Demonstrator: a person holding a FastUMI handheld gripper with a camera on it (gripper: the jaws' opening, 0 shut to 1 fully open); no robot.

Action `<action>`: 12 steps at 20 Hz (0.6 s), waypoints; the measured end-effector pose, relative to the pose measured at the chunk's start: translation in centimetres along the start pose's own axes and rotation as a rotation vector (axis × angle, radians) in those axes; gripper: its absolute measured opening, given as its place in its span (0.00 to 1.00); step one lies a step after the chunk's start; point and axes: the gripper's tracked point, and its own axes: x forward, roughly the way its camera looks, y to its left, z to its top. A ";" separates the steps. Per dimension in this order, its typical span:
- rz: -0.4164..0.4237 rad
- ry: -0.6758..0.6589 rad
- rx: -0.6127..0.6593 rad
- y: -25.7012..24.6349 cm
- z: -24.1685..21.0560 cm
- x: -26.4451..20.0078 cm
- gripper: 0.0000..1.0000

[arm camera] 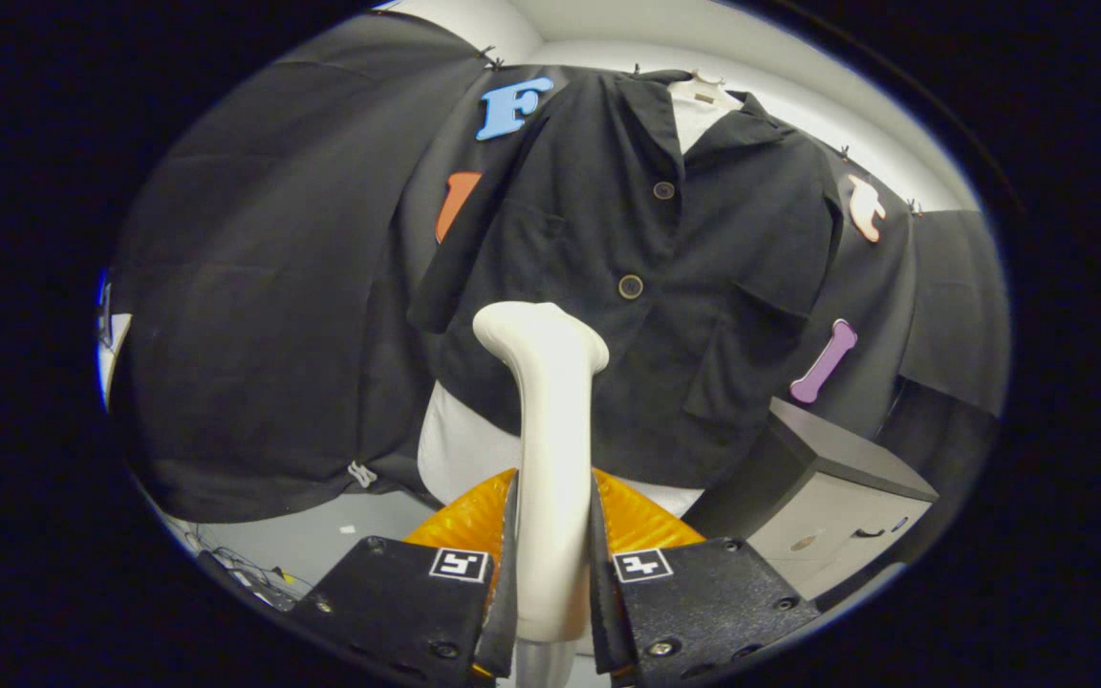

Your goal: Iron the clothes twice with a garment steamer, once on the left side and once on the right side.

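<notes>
— While the fingers (553,573) pinch the garment steamer (550,420) by its stiff handle, its head sits low before the black shirt (646,287).
— Soft cloth; handle looks smooth, probably slippery.

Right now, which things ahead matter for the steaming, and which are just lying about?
For the job:
garment steamer, clamped between the gripper fingers
black shirt, hanging just beyond the steamer head

Lying about:
grey cabinet
orange basket
cables on the floor

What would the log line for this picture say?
gripper: shut on steamer | steamer head: facing shirt, contact unclear | shirt: hanging, buttoned
</notes>
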 end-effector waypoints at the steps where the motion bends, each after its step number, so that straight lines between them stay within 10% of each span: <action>1: 0.003 0.018 -0.010 0.0 -0.9 -0.1 0.34; 12: 0.030 0.120 -0.051 -0.7 -7.2 -3.8 0.34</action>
